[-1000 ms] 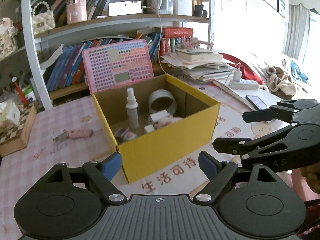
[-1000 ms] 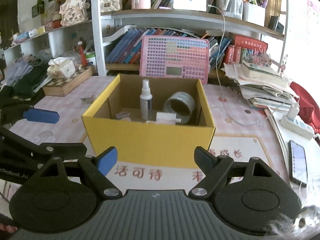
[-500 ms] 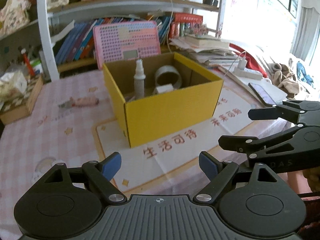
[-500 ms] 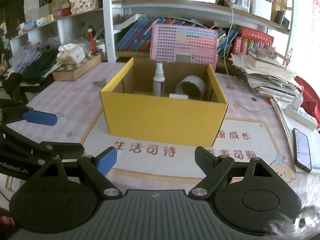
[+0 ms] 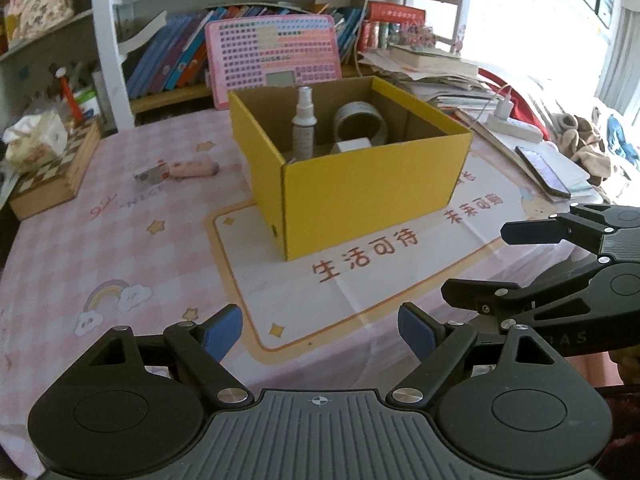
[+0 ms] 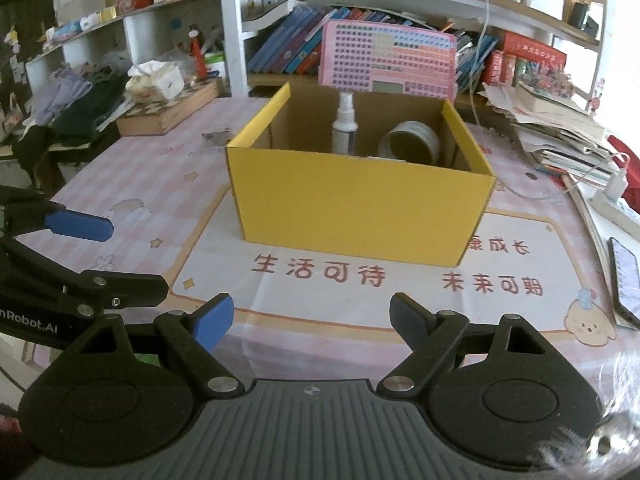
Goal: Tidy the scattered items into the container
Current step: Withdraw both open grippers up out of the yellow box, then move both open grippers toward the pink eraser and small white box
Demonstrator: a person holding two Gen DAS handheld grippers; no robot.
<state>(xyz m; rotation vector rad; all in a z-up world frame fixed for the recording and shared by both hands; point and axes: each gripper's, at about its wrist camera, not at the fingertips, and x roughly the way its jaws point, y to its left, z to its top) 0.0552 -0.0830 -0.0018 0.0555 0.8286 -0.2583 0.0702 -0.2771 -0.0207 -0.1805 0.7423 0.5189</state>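
A yellow cardboard box [image 5: 372,196] [image 6: 360,216] stands on a white mat with red characters. Inside it are a white spray bottle [image 5: 304,124] [image 6: 345,124], a roll of tape [image 5: 360,122] [image 6: 410,146] and a small white box [image 5: 353,146]. A pink item [image 5: 192,169] and a small grey piece [image 5: 148,176] [image 6: 216,139] lie on the tablecloth left of the box. My left gripper [image 5: 320,330] is open and empty near the table's front edge. My right gripper [image 6: 310,320] is open and empty too. Each gripper shows at the side of the other's view.
A pink keyboard toy [image 5: 272,60] leans behind the box under a bookshelf. A chessboard box with tissues [image 5: 52,168] sits at the left. Stacked papers [image 6: 560,136], a power strip [image 5: 516,128] and a phone [image 6: 626,280] crowd the right side.
Both grippers have drawn back from the box towards the table's front edge, so the box looks smaller and farther. Both stay open and empty.
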